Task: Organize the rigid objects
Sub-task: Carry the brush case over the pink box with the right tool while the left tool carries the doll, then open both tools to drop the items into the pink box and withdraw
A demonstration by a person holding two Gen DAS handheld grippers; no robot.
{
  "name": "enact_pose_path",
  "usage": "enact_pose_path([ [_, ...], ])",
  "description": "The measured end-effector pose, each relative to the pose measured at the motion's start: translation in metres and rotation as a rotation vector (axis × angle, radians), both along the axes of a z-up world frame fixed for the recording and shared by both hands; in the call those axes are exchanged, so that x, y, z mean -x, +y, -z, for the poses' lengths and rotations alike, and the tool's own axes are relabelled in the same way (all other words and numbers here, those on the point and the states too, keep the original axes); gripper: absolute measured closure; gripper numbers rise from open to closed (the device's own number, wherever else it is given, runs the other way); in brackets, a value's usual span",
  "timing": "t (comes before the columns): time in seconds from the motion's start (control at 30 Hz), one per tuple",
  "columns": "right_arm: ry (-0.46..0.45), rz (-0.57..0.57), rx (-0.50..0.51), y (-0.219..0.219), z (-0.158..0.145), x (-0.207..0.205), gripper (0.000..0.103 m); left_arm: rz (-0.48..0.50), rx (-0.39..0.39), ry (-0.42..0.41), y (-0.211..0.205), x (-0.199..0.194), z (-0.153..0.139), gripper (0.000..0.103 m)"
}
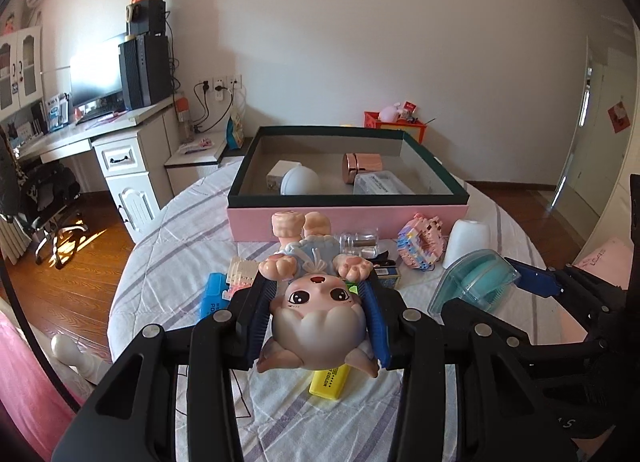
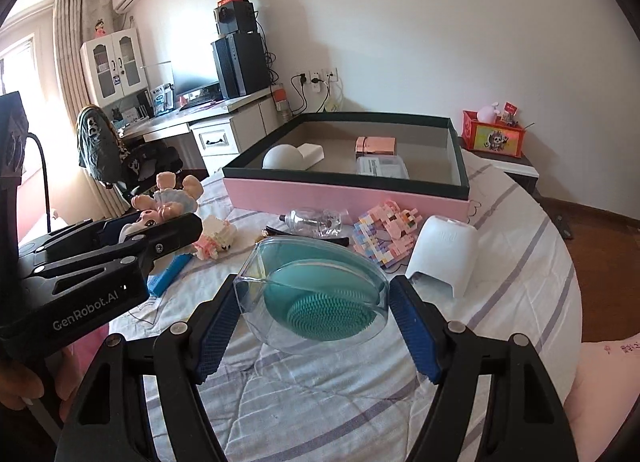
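Observation:
My left gripper (image 1: 316, 286) is shut on a big-eyed doll (image 1: 316, 310) in a blue dress. It hangs upside down above the striped bed cover, the pads pressing both sides of its head. My right gripper (image 2: 316, 286) is shut on a clear case with a teal silicone brush (image 2: 320, 302) inside, also lifted off the cover. Ahead lies an open pink box with a dark green rim (image 1: 348, 213). In it are a white dome (image 1: 298, 179), a rose-gold jar (image 1: 362, 165) and a clear case (image 1: 382, 183). The right wrist view shows the left gripper (image 2: 160, 229) with the doll (image 2: 168, 197) at the left.
On the cover in front of the box lie a clear bottle (image 2: 316, 221), a pastel block model (image 2: 386, 229), a white curved device (image 2: 444, 254), a pink-white block figure (image 2: 216, 240), a blue item (image 1: 212, 296) and a yellow marker (image 1: 330, 380). A desk (image 1: 120, 133) and chair stand at the left.

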State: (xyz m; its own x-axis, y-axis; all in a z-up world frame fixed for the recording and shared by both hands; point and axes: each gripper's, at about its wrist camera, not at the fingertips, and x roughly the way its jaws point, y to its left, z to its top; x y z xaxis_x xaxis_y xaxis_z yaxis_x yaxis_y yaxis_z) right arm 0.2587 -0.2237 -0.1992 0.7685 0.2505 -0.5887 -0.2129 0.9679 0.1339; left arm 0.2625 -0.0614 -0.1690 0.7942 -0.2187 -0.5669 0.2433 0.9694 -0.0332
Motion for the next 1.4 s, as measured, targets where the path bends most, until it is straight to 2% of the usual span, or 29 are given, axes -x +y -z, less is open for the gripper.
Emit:
enact_pose_path([
  [0.17,-0.046,0.000,0.021,0.002,-0.023,0.001,0.028,0.022,-0.001,-0.030,-0.002,0.001,-0.015,0.061],
  [0.33,-0.099,-0.004,0.049,0.000,-0.050,-0.012,0.028,0.052,-0.010,-0.064,-0.009,-0.018,-0.035,0.061],
  [0.53,-0.129,-0.005,0.088,-0.004,-0.071,-0.051,0.028,0.082,-0.035,-0.077,-0.027,-0.076,-0.057,0.061],
  [0.6,-0.129,0.000,0.108,-0.009,-0.076,-0.072,0.028,0.109,-0.035,-0.059,-0.035,-0.105,-0.058,0.061],
  [0.73,-0.074,0.012,0.128,-0.024,-0.071,-0.124,0.028,0.131,-0.047,0.024,-0.056,-0.165,-0.047,0.061],
  [0.93,0.060,0.050,0.176,-0.042,-0.036,-0.196,0.028,0.131,-0.083,0.186,-0.082,-0.238,-0.003,0.061],
  [1.1,0.147,0.066,0.242,-0.043,-0.009,-0.224,0.028,0.110,-0.131,0.257,-0.093,-0.260,0.024,0.060],
  [1.17,0.152,0.078,0.255,-0.044,-0.004,-0.228,0.028,0.105,-0.138,0.269,-0.096,-0.262,0.031,0.060],
  [1.2,0.151,0.086,0.256,-0.045,-0.004,-0.228,0.028,0.101,-0.142,0.265,-0.096,-0.261,0.032,0.059],
  [1.3,0.141,0.101,0.246,-0.048,-0.007,-0.227,0.027,0.083,-0.125,0.248,-0.093,-0.257,0.031,0.047],
  [1.37,0.130,0.114,0.231,-0.050,-0.010,-0.222,0.022,0.068,-0.114,0.211,-0.087,-0.247,0.023,0.035],
  [1.4,0.122,0.120,0.223,-0.051,-0.013,-0.219,0.022,0.064,-0.103,0.194,-0.084,-0.241,0.017,0.025],
])
